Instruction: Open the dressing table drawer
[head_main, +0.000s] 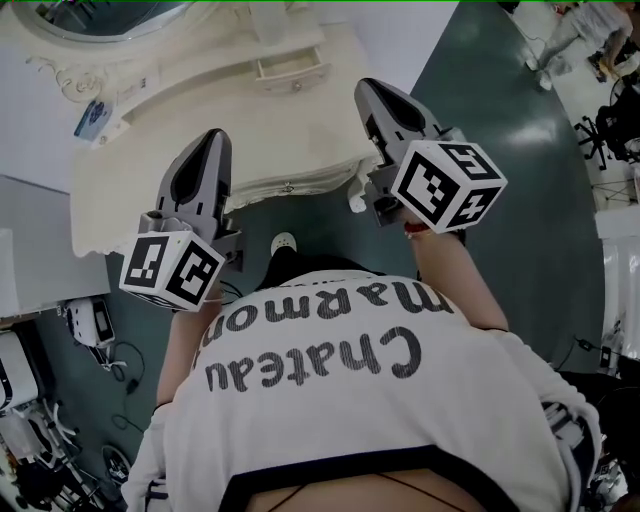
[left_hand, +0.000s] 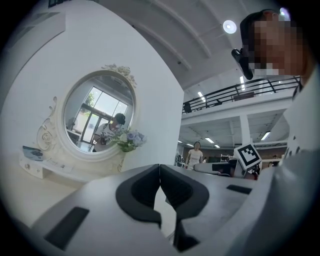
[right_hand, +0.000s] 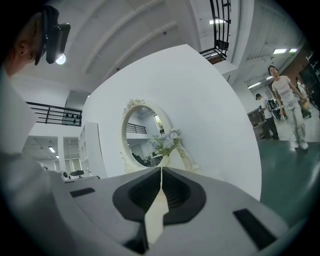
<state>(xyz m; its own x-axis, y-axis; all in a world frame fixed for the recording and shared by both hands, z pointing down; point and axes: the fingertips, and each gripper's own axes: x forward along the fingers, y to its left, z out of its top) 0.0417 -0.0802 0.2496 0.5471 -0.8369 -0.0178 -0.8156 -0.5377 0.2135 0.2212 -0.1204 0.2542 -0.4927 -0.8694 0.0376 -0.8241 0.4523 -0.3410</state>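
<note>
**Both claws shut, drawer closed**

Head view: left gripper (head_main: 212, 142) & right gripper (head_main: 372, 92) hung level over the cream dressing table (head_main: 120, 190). The front drawer (head_main: 288, 186) (small knob, looked shut) sat at the table's near edge, between them.

Left gripper view: jaws together, nothing btwn; oval mirror (left_hand: 97, 117) ahead.

Right gripper view: jaws together, empty; flowers (right_hand: 167, 141) by the mirror.
</note>
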